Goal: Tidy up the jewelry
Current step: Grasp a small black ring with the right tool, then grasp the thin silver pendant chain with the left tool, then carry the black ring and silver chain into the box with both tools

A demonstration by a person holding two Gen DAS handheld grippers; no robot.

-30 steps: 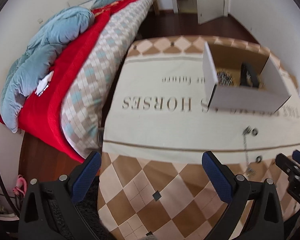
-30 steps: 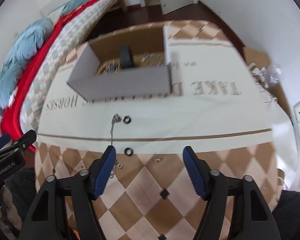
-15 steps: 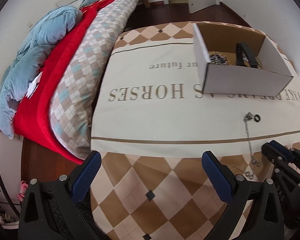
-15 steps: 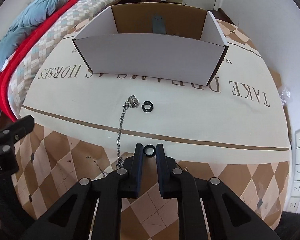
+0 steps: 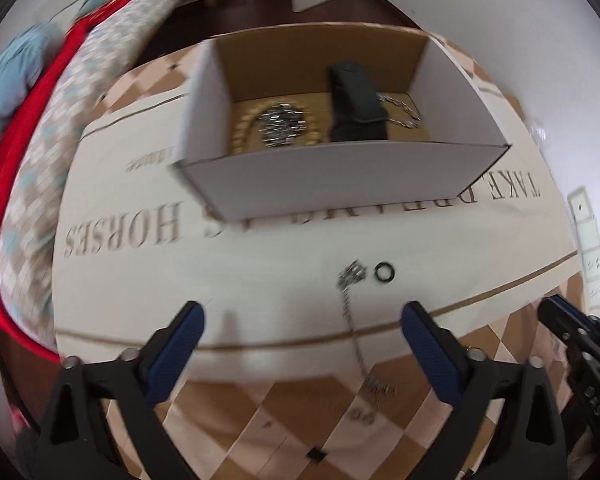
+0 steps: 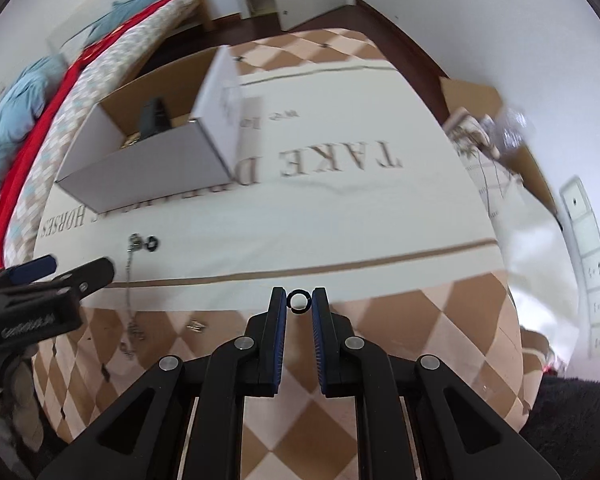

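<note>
My right gripper [image 6: 299,302] is shut on a small black ring [image 6: 299,301] and holds it above the tablecloth. My left gripper [image 5: 300,328] is open and empty, low over the cloth. A silver chain [image 5: 355,320] and a second black ring [image 5: 385,272] lie just ahead of the left gripper; they also show in the right wrist view, the chain [image 6: 130,280] and the ring [image 6: 152,243]. An open white cardboard box [image 5: 340,184] behind them holds a silver bracelet [image 5: 282,124], beads and a black case [image 5: 356,100].
The table wears a cream and brown checked cloth [image 6: 380,220] with printed words. A bed with red and blue bedding [image 5: 28,92] runs along the left. A small earring piece [image 6: 196,325] lies on the cloth. Clutter [image 6: 488,136] and wall sockets [image 6: 588,260] stand right.
My right gripper closed on the black ring and lifted it, swinging right. My left gripper moved right and forward, now facing the box and chain.
</note>
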